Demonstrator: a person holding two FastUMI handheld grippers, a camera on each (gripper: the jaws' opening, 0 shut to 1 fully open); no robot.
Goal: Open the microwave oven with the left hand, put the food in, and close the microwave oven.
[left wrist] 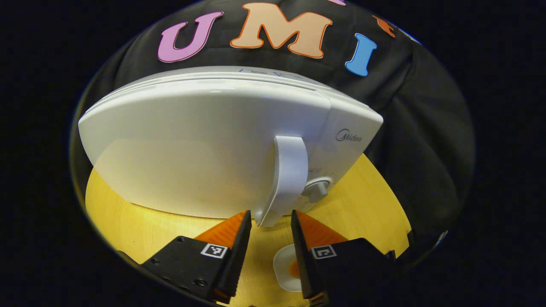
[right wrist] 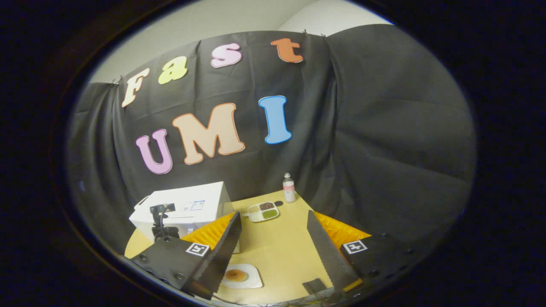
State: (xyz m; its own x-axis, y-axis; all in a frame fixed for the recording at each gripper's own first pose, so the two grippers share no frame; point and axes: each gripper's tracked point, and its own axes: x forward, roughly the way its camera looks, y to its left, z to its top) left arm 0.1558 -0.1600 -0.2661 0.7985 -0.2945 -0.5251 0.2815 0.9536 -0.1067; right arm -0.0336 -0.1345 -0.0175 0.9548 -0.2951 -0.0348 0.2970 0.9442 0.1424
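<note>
A round wooden table (right wrist: 281,251) stands against the booth's black cloth wall. On it, a white microwave (right wrist: 183,209) with its door shut sits at the left; near the front edge lies a white plate (right wrist: 242,276) of food. Toward the back rest a divided tray (right wrist: 263,212) and a small bottle (right wrist: 289,188), near each other.

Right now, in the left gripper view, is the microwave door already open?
No, the microwave door is shut flush, and the left gripper is open with its fingers either side of the door handle.
</note>
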